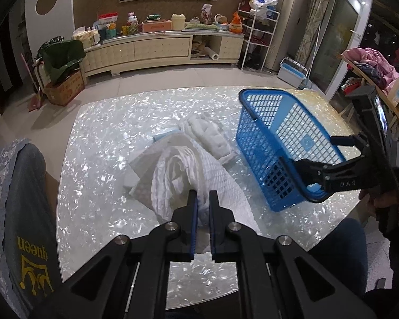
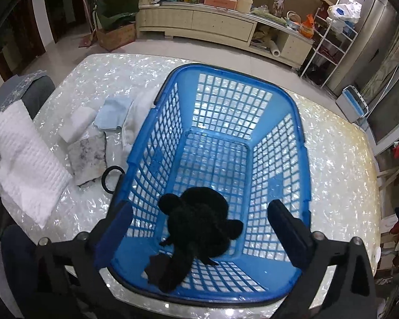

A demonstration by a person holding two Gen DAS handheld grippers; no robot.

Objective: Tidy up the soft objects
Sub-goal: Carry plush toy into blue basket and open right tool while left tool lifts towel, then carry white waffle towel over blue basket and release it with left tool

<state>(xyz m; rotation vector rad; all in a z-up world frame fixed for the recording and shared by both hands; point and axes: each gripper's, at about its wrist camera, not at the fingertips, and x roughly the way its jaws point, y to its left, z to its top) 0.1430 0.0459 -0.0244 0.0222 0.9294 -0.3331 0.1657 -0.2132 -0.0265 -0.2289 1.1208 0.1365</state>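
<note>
On the far left of the left wrist view a grey cushion [image 1: 21, 212] with yellow print lies at the edge of the pearly table [image 1: 98, 138]. Near the middle, the left gripper [image 1: 202, 199] has its jaws almost closed on a fold of the white quilted cloth [image 1: 188, 170], which hangs lifted above the table. Under and behind this cloth lie a white sponge block [image 1: 135, 164], a light blue cloth [image 1: 165, 134] and a white folded towel [image 1: 212, 135] — all of them resting on the table, just left of the basket.

In the right wrist view the same quilted cloth [image 2: 24, 154] is at the left edge. Next to it are a grey-white stone-like pad [image 2: 89, 156] and a black ring [image 2: 111, 178], the ring touching the basket's left wall. The blue basket [image 2: 276, 122] stands in the middle of the table. Inside it, at the near end of the floor, lies a black fuzzy soft item [image 2: 199, 228].

The right gripper [image 2: 200, 224] is above the basket's near end, its jaws spread wide — the pads stand apart from the black item and hold nothing.
</note>
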